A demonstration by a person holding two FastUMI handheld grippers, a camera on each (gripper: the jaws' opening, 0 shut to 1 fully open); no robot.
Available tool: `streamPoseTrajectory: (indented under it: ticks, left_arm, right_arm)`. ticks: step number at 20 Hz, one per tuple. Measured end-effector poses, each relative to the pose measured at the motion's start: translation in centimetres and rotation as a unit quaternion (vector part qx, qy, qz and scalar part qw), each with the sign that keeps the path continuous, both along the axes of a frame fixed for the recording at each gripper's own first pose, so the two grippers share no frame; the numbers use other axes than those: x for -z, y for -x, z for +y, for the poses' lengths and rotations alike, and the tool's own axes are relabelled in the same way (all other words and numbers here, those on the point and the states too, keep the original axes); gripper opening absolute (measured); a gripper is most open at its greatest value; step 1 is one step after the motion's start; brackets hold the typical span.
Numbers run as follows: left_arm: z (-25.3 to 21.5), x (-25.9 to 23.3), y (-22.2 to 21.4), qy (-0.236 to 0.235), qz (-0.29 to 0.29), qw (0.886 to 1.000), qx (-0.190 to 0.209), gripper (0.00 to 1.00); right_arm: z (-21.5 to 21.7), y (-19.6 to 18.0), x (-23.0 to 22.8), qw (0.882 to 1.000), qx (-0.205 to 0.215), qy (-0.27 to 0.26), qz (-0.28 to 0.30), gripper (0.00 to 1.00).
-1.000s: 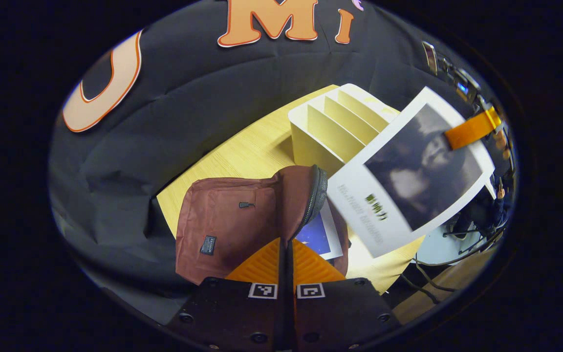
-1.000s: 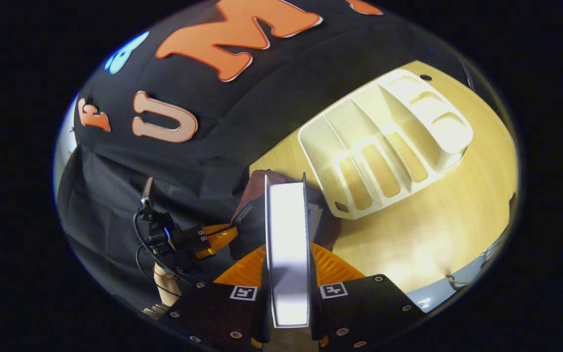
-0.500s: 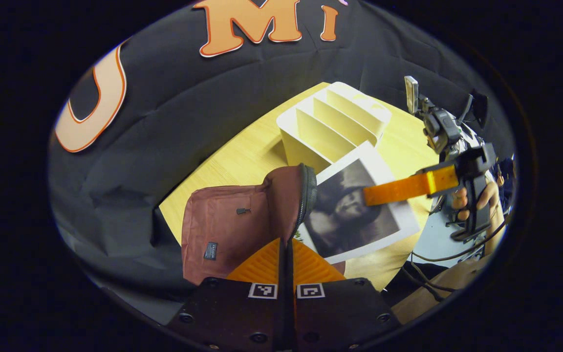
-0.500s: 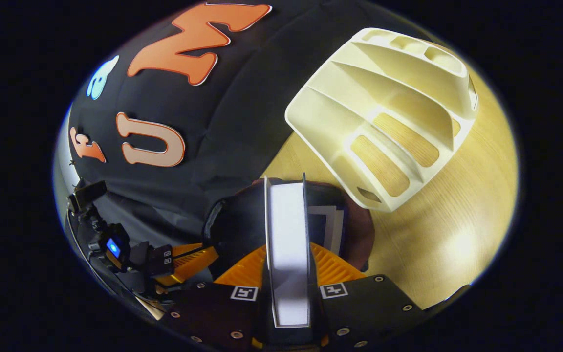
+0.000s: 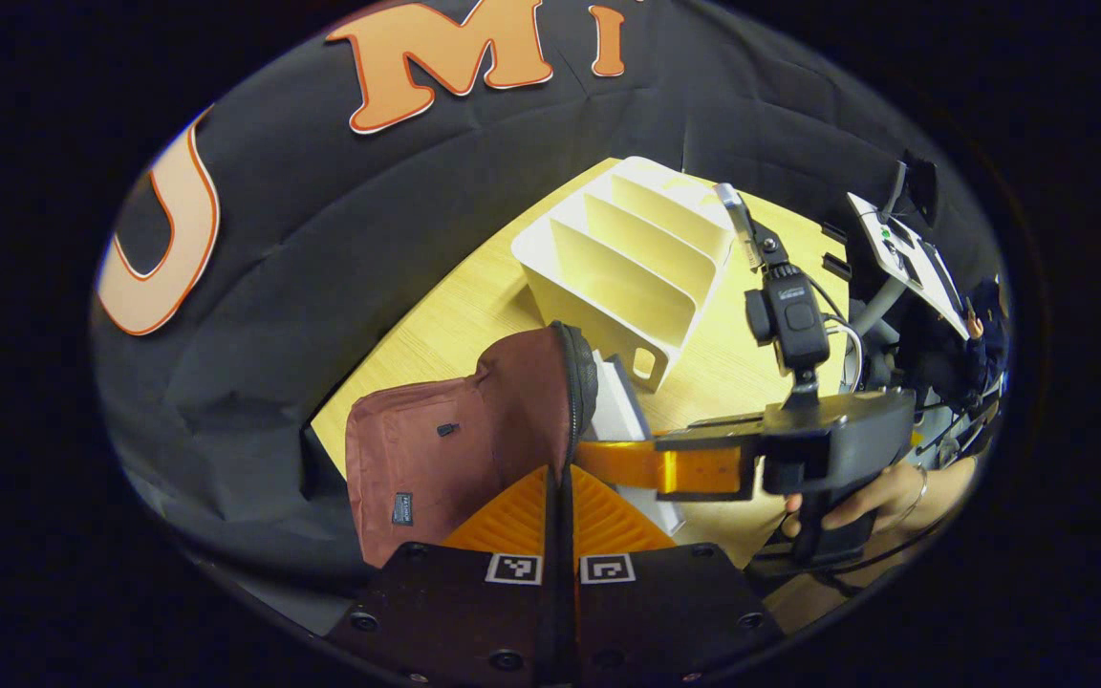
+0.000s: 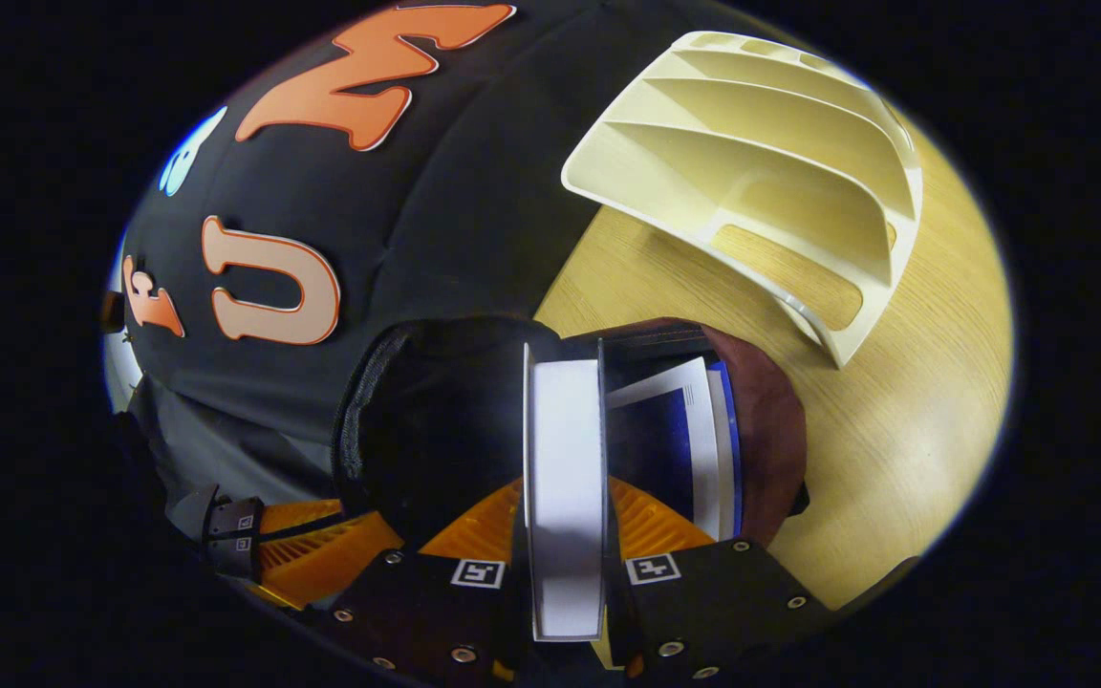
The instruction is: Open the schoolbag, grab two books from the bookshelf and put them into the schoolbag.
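My right tool (image 6: 565, 497) pinches the second book (image 6: 565, 459) by its edge; stiff, slim, slides easily into the floppy schoolbag (image 6: 770, 430).

Most of the book (image 6: 565, 478) between the right gripper's (image 6: 565, 497) fingers was hidden: only its page edge faced the camera, its far end sunk in the bag's (image 6: 445, 420) dark mouth. A second book (image 6: 694, 430) showed only as a corner inside the bag, its cover print too small to tell. In the left gripper view, the bag's flap (image 5: 531, 401) covered most of the books (image 5: 613, 406), and the right gripper's fingertips were hidden behind it. The shelf's (image 6: 770, 182) far end was cut off by the edge.
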State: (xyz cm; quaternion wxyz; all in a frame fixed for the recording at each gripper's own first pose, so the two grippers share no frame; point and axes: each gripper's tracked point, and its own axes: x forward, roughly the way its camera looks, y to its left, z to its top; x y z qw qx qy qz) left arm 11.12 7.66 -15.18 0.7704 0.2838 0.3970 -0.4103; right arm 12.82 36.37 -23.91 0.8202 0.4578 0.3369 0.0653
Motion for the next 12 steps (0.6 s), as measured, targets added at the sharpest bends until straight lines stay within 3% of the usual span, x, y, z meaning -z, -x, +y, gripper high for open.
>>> streamPoseTrajectory:
  ticks: [4, 6, 8, 12]
  left_arm:
    - [0.7, -0.2, -0.3, -0.001, -0.005, 1.000, -0.002, 0.01]
    - [1.3, -0.1, -0.8, 0.001, -0.003, 1.000, -0.013, 0.01]
    - [1.6, 0.1, -0.5, 0.007, 0.006, 1.000, -0.018, 0.00]
    - [1.7, 0.4, -0.1, 0.008, 0.012, 1.000, -0.013, 0.00]
  right_arm:
    - [1.5, -0.6, 1.6, 0.999, -0.011, -0.011, 0.041, 0.33]
    - [1.2, -0.3, 2.6, 0.998, -0.017, 0.012, 0.061, 0.37]
    - [0.7, 0.5, 3.8, 0.994, -0.031, 0.039, 0.092, 0.47]
    - [-0.4, 2.1, 5.2, 0.989, -0.032, 0.059, 0.133, 0.88]
